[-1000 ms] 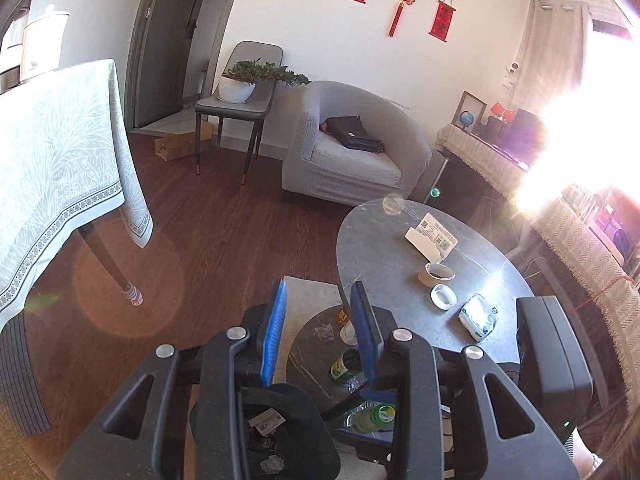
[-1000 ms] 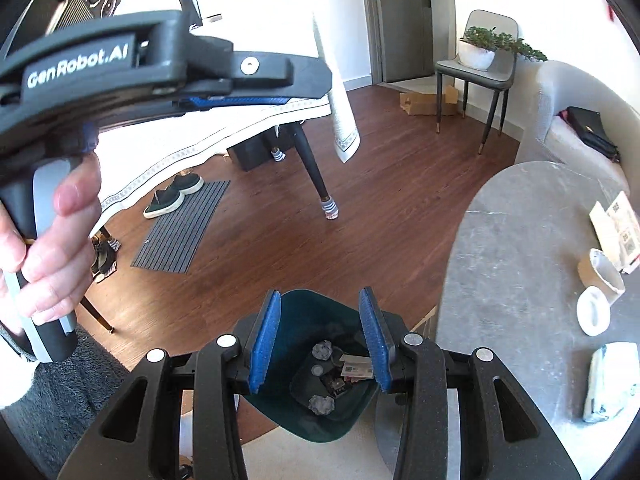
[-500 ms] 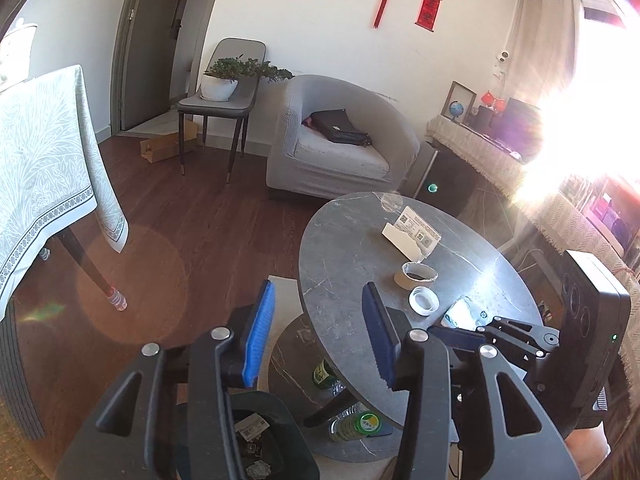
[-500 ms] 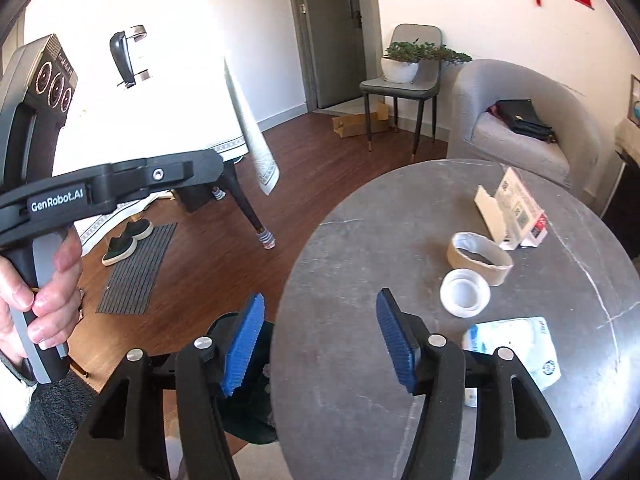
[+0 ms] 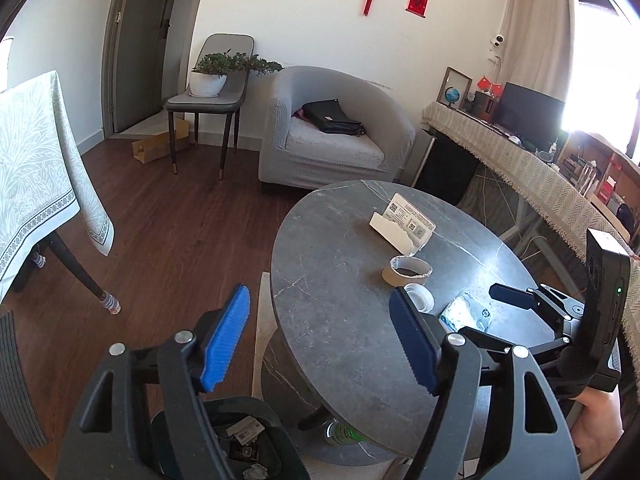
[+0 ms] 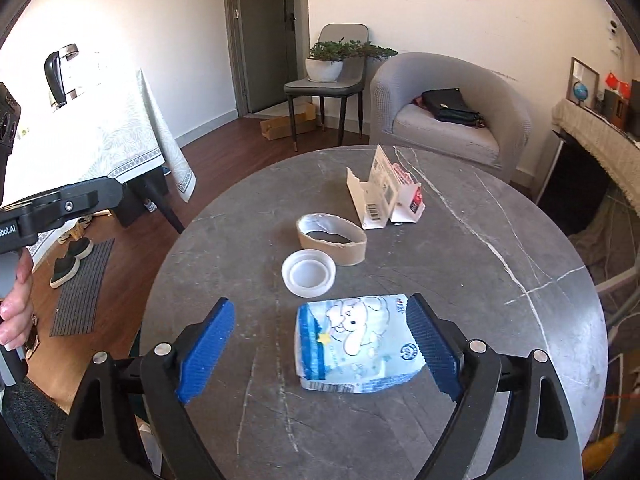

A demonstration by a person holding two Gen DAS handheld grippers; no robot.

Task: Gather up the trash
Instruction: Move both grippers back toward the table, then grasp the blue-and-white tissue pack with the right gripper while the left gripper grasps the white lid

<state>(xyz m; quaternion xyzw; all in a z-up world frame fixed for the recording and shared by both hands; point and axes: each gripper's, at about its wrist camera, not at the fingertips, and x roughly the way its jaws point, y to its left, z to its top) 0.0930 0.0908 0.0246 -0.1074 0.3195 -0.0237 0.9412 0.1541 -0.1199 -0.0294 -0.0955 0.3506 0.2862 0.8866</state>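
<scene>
On the round grey marble table (image 6: 500, 264) lie a blue-and-white wrapper (image 6: 352, 344), a white plastic lid (image 6: 308, 273), a cardboard tape ring (image 6: 332, 238) and a torn white carton (image 6: 384, 192). My right gripper (image 6: 320, 350) is open, its pads on either side of the wrapper, just above it. My left gripper (image 5: 320, 344) is open and empty over the table's near left edge. A dark green bin (image 5: 240, 440) with scraps sits on the floor below it. The same items show in the left wrist view: wrapper (image 5: 464, 314), lid (image 5: 418, 296), ring (image 5: 406, 270), carton (image 5: 402, 226).
A green bottle (image 5: 340, 434) lies on the shelf under the table. A grey armchair (image 5: 332, 136) with a black bag, a chair with a potted plant (image 5: 212, 80), a cloth-covered dining table (image 5: 36, 168) and a sideboard (image 5: 520, 160) stand around.
Both grippers have risen from over the bin to above the tabletop and opened wider. My right gripper has moved forward over the table and now straddles the wrapper.
</scene>
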